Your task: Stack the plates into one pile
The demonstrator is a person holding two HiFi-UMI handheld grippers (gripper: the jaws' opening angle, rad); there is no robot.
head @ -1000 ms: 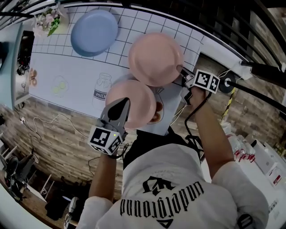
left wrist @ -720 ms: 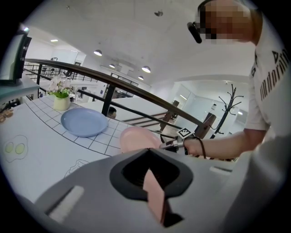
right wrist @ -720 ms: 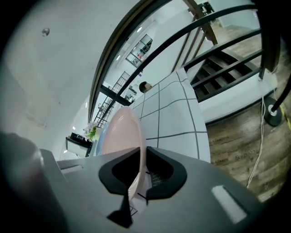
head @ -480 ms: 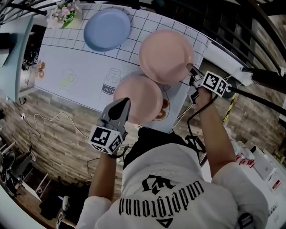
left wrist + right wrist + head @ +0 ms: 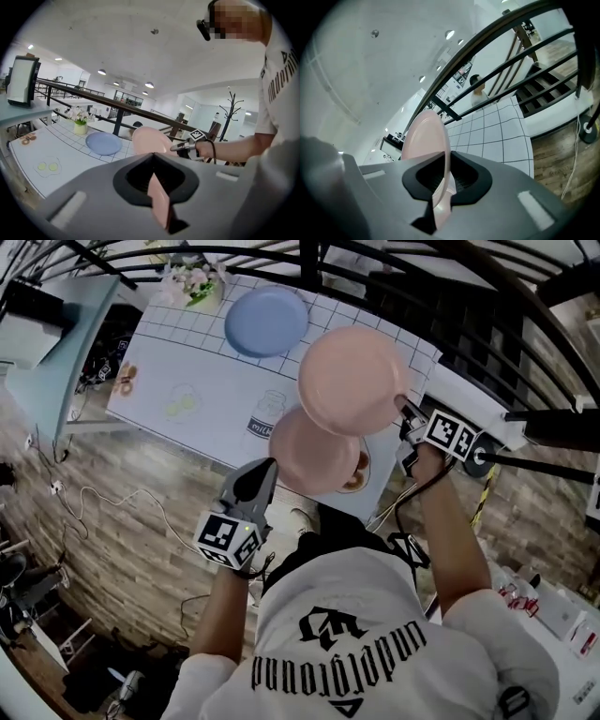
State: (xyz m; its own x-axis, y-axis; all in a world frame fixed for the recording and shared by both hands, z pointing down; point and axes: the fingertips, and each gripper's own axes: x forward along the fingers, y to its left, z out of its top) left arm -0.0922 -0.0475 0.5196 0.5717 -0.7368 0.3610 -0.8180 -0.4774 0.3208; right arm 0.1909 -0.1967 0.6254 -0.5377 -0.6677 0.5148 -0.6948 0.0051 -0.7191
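1. Step in hand: carrying. Both pink plates are up off the table (image 5: 178,367).
2. Left gripper (image 5: 260,476): fingers clamped on the rim of the near pink plate (image 5: 314,454).
3. Right gripper (image 5: 404,410): fingers have just been closing and now clamp the rim of the far pink plate (image 5: 354,381).
4. In the head view, the far plate overlaps the near one's edge. I cannot tell whether they touch.
5. The blue plate (image 5: 267,322) lies flat at the table's far end, near the flowers (image 5: 192,282).
6. Next move, as judged: level one pink plate, centre it over the blue plate, then lower and release it.
7. Surroundings: white gridded cloth with food drawings, brick-pattern floor (image 5: 141,512), dark railing (image 5: 108,99).
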